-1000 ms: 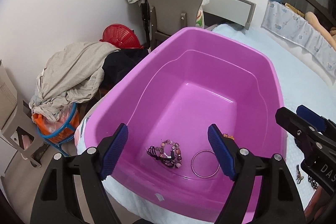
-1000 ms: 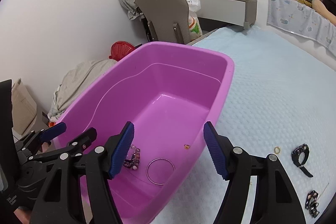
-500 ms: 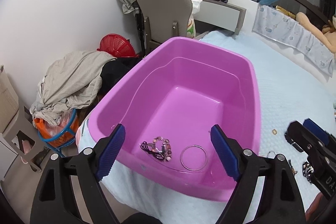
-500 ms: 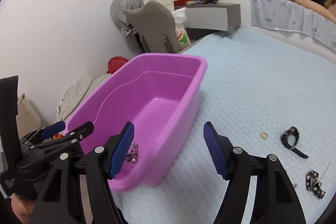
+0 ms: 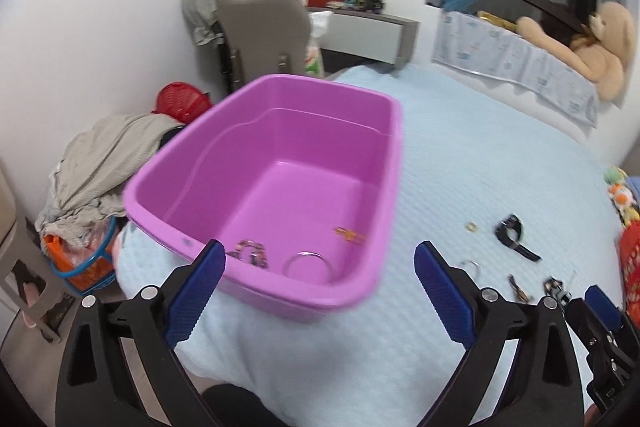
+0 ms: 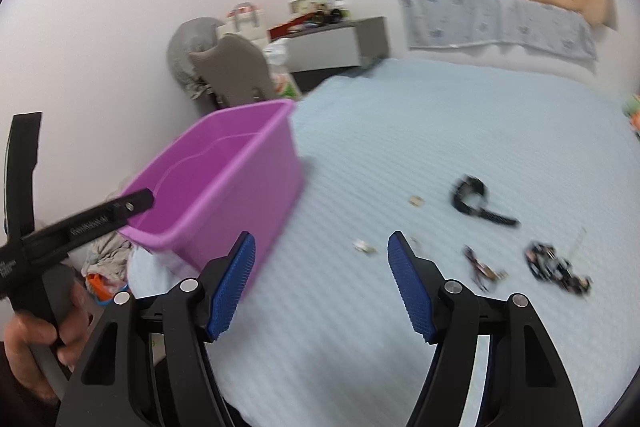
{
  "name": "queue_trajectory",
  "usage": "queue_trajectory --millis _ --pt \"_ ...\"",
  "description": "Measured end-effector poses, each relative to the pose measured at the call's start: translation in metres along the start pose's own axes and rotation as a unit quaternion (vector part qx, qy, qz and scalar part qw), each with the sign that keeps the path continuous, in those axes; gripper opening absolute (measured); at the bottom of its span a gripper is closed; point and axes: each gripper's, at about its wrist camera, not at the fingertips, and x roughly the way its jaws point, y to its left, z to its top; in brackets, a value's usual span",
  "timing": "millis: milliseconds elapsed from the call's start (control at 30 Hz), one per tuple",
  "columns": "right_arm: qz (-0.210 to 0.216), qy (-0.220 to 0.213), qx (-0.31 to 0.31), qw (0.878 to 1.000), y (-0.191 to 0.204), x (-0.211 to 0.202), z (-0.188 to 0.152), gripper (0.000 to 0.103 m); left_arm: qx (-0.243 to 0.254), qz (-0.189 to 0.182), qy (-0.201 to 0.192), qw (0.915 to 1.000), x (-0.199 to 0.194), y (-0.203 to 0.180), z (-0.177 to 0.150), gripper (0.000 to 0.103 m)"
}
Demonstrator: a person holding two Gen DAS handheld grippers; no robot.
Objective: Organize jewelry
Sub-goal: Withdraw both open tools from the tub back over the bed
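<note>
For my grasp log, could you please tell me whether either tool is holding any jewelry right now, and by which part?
Nothing is held: the left tool and the right tool are both open and empty, with jewelry lying in the purple tub and on the bed.

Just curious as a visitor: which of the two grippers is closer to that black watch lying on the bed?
Right. The right gripper hovers over the bedspread, with the black watch ahead to its right. The left gripper sits back by the purple tub.
</note>
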Motion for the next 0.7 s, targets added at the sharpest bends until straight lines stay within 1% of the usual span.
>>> queue_trajectory --millis 100,233,367,533,700 --pt "-0.028 0.002 0.019 0.999 -0.032 -0.021 -0.022 0.066 0.014 -0.02 -0.005 0.9997 -0.005 -0.02 -0.013 0.095" --pt "-0.059 -0.002 0.037 0.998 -0.064 -0.04 -0.041 0.066 0.032 -0.046 -0.008 0.9984 -0.007 -0.047 -0.032 0.095" --pt "-0.084 -0.006 0.056 0.995 -0.092 -0.052 -0.057 0.066 0.052 -0.065 0.007 0.9965 0.001 -0.075 -0.051 0.095" --pt "-0.099 -0.003 0.076 0.992 -0.118 -0.052 -0.071 0.066 0.084 -0.081 0.025 0.9928 0.02 -0.108 -0.072 0.095" --pt "-0.103 0.003 0.086 0.991 -0.138 -0.035 -0.082 0.066 0.095 -0.087 0.043 0.9908 0.048 -0.135 -0.083 0.095"
